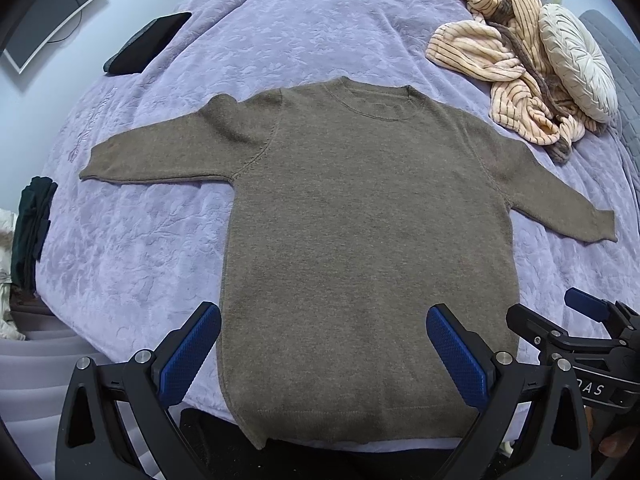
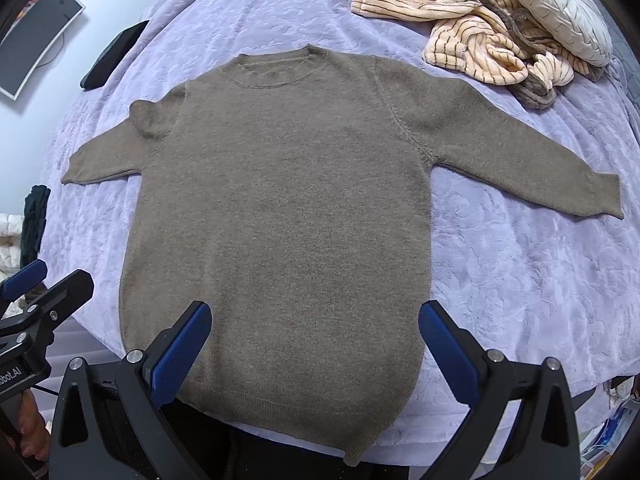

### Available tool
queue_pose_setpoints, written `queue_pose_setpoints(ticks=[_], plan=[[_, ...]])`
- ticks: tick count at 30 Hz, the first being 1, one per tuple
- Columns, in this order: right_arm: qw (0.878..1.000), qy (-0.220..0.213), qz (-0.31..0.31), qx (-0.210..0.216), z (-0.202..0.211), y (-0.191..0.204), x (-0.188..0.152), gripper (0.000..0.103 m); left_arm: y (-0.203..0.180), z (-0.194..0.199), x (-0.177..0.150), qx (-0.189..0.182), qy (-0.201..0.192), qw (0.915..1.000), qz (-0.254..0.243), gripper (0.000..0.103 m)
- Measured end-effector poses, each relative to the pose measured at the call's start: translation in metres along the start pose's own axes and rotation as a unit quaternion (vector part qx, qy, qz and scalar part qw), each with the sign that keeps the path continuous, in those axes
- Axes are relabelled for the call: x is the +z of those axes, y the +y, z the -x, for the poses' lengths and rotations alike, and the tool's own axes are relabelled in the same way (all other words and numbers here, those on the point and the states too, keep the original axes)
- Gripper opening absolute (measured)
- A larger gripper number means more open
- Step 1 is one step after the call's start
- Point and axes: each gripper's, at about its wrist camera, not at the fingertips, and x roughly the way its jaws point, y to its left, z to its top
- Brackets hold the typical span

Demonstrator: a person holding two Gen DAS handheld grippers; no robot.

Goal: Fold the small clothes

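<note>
A brown knit sweater [image 1: 360, 220] lies flat and face up on the lavender bedspread [image 1: 132, 248], both sleeves spread out, collar at the far side, hem at the near bed edge. It also shows in the right wrist view [image 2: 280, 208]. My left gripper [image 1: 324, 316] is open and empty, hovering over the lower part of the sweater near the hem. My right gripper [image 2: 316, 312] is open and empty, also over the lower part of the sweater. The right gripper shows at the right edge of the left wrist view [image 1: 580, 320], the left gripper at the left edge of the right wrist view [image 2: 36, 292].
A peach striped garment [image 1: 500, 60] is heaped at the far right beside a round cream cushion [image 1: 576, 60]. A folded black item [image 1: 148, 44] lies at the far left. Dark clothes [image 1: 32, 224] are stacked at the left bed edge. A monitor [image 1: 52, 12] stands beyond.
</note>
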Motion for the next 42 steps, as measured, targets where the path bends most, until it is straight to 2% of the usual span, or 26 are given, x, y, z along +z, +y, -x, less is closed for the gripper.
queue_pose_setpoints(ticks=[16,22,29,35,42], plan=[[1.0,0.002,-0.001,0.0,-0.002,0.0,0.001,0.103,0.0,0.0,-0.003,-0.002,-0.001,1.0,-0.004,0.103],[1.0,0.005,-0.009,-0.005,-0.005,0.002,0.0,0.103,0.007,-0.009,-0.001,-0.031,0.009,0.9995,0.001,0.103],[1.0,0.01,-0.019,-0.021,-0.009,0.004,0.0,0.103,0.014,-0.021,0.002,-0.047,0.015,0.9987,-0.011,0.103],[0.999,0.026,-0.035,-0.03,-0.021,0.015,0.005,0.103,0.051,-0.041,0.011,-0.073,0.025,0.9969,0.017,0.103],[0.998,0.039,-0.038,-0.037,-0.043,0.049,0.014,0.103,0.127,-0.078,0.037,-0.086,0.028,0.9931,0.074,0.103]])
